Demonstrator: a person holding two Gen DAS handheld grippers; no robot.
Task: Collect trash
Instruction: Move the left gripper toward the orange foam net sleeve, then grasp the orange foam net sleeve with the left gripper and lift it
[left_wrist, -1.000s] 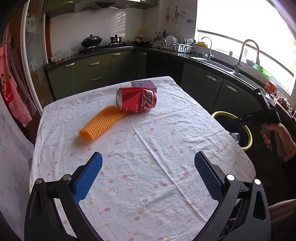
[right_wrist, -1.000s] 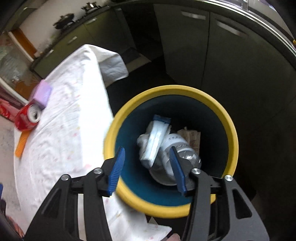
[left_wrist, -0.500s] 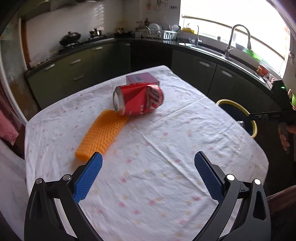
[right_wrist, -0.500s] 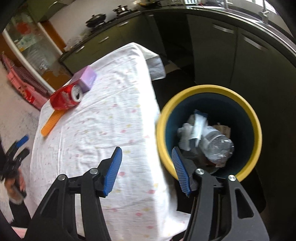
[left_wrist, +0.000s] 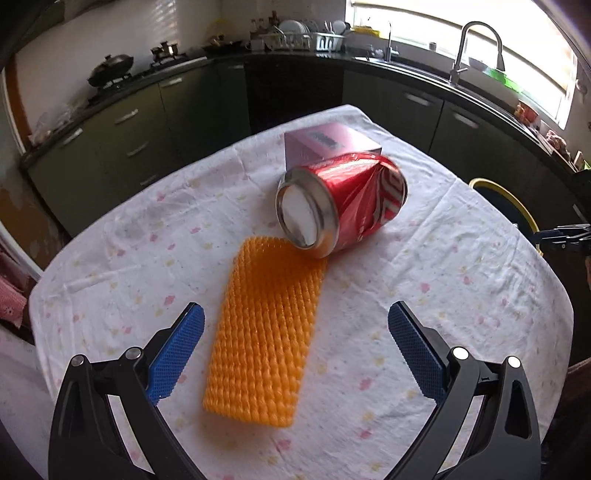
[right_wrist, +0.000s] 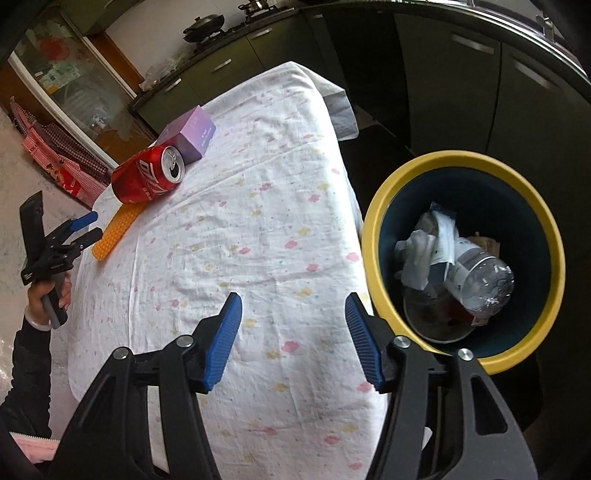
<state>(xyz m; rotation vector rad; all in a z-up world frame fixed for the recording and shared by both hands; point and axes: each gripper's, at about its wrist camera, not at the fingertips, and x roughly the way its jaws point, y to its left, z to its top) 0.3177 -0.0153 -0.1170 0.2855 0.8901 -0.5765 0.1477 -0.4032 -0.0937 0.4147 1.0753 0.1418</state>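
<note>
The left gripper (left_wrist: 291, 347), black-framed with blue ribbed pads, hangs over the near edge of the table, its fingers spread wide with nothing between them. Directly ahead, lying between the lines of the two fingers, is an orange foam-mesh fruit sleeve (left_wrist: 264, 334), flat on the white flower-print tablecloth (left_wrist: 424, 280). The sleeve's near end sits just beyond the fingertips, closer to the left pad (left_wrist: 173, 356) than to the right.

At the sleeve's far end lies a dented red aluminium drink can (left_wrist: 345, 205) on its side, its bottom end facing the gripper and overlapping the sleeve's far corner. Just behind the can, touching or nearly touching it, stands a small lilac cardboard box (left_wrist: 328, 146).

The right gripper (right_wrist: 293, 338), of the same build, is held off the can's side of the table, over the cloth's corner, its fingers parted and empty. Right of it, on the floor beside the table, stands a round dark-blue bin with a yellow rim (right_wrist: 373, 236), holding a crushed clear plastic bottle (right_wrist: 480, 278) and crumpled white wrappers (right_wrist: 419, 258).
</note>
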